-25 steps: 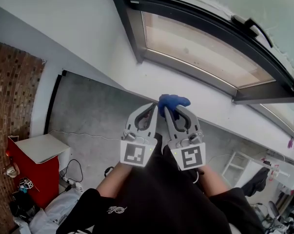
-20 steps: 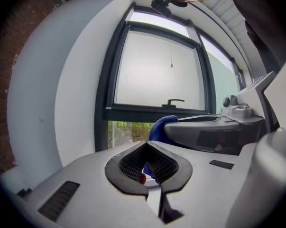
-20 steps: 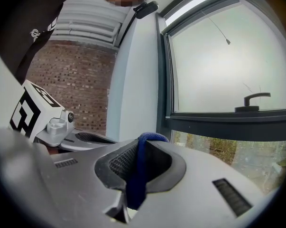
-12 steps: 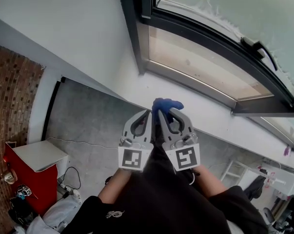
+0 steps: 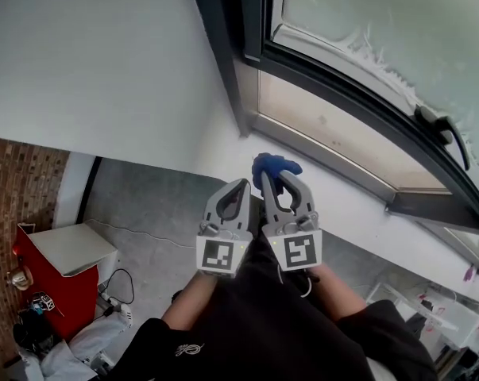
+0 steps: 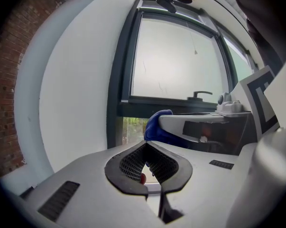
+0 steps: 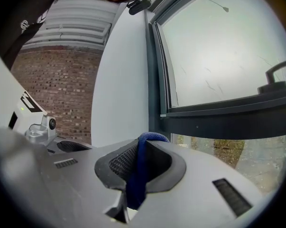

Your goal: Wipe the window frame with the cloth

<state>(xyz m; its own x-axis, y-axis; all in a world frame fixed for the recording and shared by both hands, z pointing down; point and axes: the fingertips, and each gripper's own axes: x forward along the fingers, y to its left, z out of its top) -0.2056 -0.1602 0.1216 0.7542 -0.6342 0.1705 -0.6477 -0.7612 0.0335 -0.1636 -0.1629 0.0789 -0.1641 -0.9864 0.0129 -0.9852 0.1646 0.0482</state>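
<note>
Leftmost, a brick wall (image 5: 17, 197), with a red cabinet (image 5: 60, 292) under a white top at its foot, standing on the grey floor (image 5: 152, 205).

Item: white wall (image 5: 104, 70), running across to the window.

Item: left tongs (image 5: 241, 186), held up at the middle by the person, marker cube toward the body. Its jaws are together with nothing between them.

Item: right tongs (image 5: 276, 178), just beside the left pair and pointing the same way. Its jaws are clamped on the blue cloth (image 5: 276, 165).

Item: cloth, as above. It bunches out past the tips, and a strip of it runs back down between the jaws. It shows against the white wall just below the window's lower left corner; whether it touches the wall cannot be told.

Item: window frame (image 5: 247, 38), dark, with frosted panes.

Rightmost, a dark handle (image 5: 448, 136) on the frame.
</note>
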